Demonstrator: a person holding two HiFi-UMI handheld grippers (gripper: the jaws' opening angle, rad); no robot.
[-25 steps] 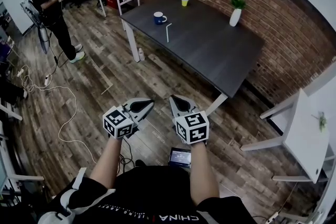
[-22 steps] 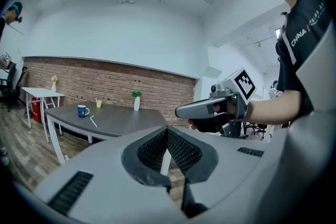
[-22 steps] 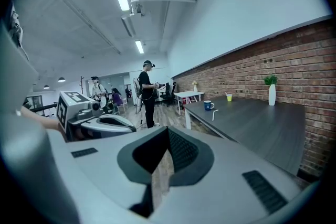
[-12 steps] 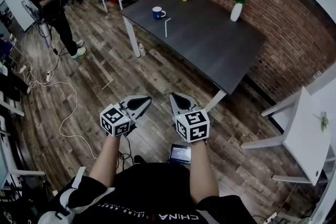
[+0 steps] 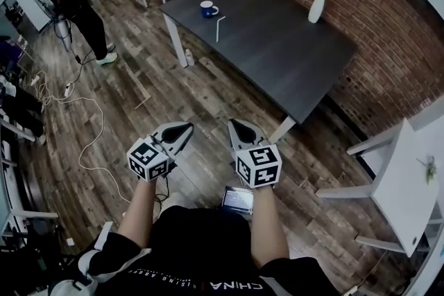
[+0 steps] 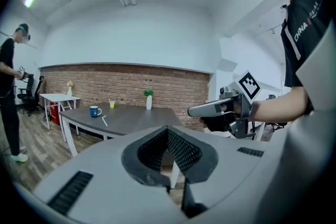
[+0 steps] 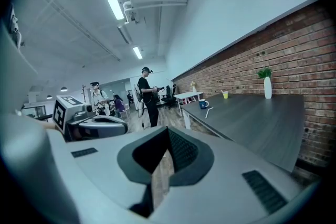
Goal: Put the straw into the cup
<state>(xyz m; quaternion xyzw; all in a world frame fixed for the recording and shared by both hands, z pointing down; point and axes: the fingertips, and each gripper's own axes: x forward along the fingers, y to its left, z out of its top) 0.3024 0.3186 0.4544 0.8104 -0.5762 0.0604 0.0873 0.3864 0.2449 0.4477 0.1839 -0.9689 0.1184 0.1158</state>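
**Straw lies on the far table, both grippers closed and empty**

The straw (image 5: 219, 29) lies flat on the dark table (image 5: 291, 59), near the blue cup (image 5: 207, 8) and well apart from the person. It is probably very light, thin and easy to crush or roll, so a soft pinch near its middle seems best. The left gripper (image 5: 186, 128) and the right gripper (image 5: 236, 125) are both pressed together. They hold and touch nothing, above the wooden floor (image 5: 173, 93).

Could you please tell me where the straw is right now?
In the head view, the straw lies flat on the dark table, upper centre, just right of and nearer than the blue mug.
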